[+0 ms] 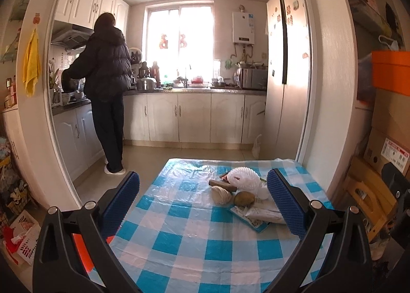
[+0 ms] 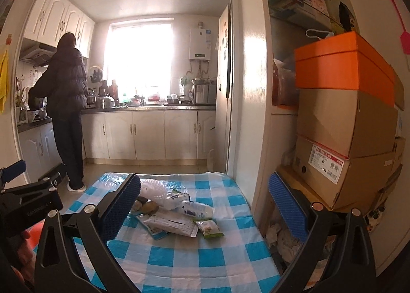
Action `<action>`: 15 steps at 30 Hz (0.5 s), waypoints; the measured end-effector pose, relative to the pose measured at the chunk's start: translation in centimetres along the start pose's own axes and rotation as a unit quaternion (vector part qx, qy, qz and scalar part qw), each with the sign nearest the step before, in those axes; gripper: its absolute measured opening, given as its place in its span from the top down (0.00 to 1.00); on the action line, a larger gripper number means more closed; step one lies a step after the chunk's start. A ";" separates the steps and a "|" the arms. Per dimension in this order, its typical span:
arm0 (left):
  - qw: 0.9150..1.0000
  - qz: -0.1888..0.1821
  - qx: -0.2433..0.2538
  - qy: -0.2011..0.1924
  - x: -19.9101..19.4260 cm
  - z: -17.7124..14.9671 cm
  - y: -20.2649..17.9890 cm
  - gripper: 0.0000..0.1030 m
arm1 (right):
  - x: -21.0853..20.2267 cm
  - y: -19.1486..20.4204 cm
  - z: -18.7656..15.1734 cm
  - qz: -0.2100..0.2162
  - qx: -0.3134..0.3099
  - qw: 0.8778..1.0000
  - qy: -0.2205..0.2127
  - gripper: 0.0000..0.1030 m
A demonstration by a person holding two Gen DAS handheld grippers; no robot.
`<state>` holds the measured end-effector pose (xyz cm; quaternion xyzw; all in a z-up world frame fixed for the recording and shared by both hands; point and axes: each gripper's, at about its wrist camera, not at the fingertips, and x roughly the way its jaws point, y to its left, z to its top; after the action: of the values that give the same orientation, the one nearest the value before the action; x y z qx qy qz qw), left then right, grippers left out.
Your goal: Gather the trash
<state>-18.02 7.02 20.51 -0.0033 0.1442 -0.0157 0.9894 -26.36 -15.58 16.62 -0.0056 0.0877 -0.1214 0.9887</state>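
A pile of trash lies on the blue-and-white checked table (image 1: 179, 241): a white foam fruit net (image 1: 243, 179), a crumpled tissue ball (image 1: 221, 195), a brownish fruit (image 1: 244, 198), a brown stick (image 1: 222, 185) and flat wrappers (image 1: 258, 215). In the right wrist view the pile shows the foam net (image 2: 153, 189), a white pouch (image 2: 197, 209), a grey wrapper (image 2: 171, 225) and a small green packet (image 2: 210, 227). My left gripper (image 1: 203, 198) is open and empty, short of the pile. My right gripper (image 2: 203, 202) is open and empty, with the pile between its fingers' line of sight.
A person in a dark jacket (image 1: 105, 83) stands at the kitchen counter beyond the table. Stacked cardboard and orange boxes (image 2: 346, 118) stand right of the table. A white basket (image 1: 23, 239) sits on the floor at the left. The left gripper body (image 2: 28, 200) shows at the left.
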 end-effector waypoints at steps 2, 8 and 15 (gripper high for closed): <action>1.000 0.006 0.000 -0.005 -0.1 0.1 0.2 0.03 | -0.2 0.1 0.1 0.002 0.002 1.000 -0.001 0.04; 1.000 0.008 -0.009 -0.011 -0.6 0.5 1.0 0.03 | -1.0 0.2 0.7 0.002 0.007 1.000 -0.011 0.04; 1.000 0.007 -0.016 -0.012 -0.8 0.5 1.5 0.03 | -1.3 0.2 1.0 0.005 0.011 1.000 -0.014 0.04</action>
<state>-18.62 8.59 21.21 -0.0181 0.1322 -0.0069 0.9910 -27.41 -15.08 17.81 0.0039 0.0730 -0.1176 0.9904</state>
